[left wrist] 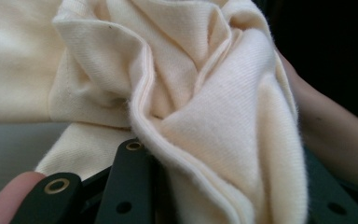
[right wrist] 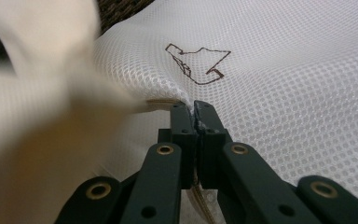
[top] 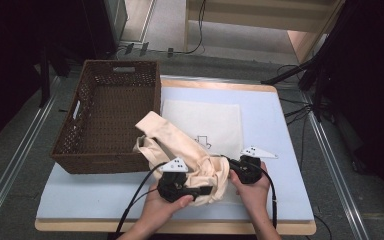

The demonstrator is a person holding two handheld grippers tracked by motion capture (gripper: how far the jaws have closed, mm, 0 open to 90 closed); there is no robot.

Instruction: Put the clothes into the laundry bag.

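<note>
cream cloth [top: 190, 150] bunched at the table's near edge, long axis diagonal: free end points up-left toward the wicker basket [top: 107, 117], crumpled end sits between both hands. left gripper [top: 205, 190] jaws clamped around a thick wad of folds. right gripper [top: 230, 164] jaws pinched tight on the cloth's edge, over the white mesh sheet [top: 220, 120].

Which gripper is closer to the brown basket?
Left. The left gripper sits just below the basket's front corner, in the cream cloth; the right gripper is farther right.
</note>
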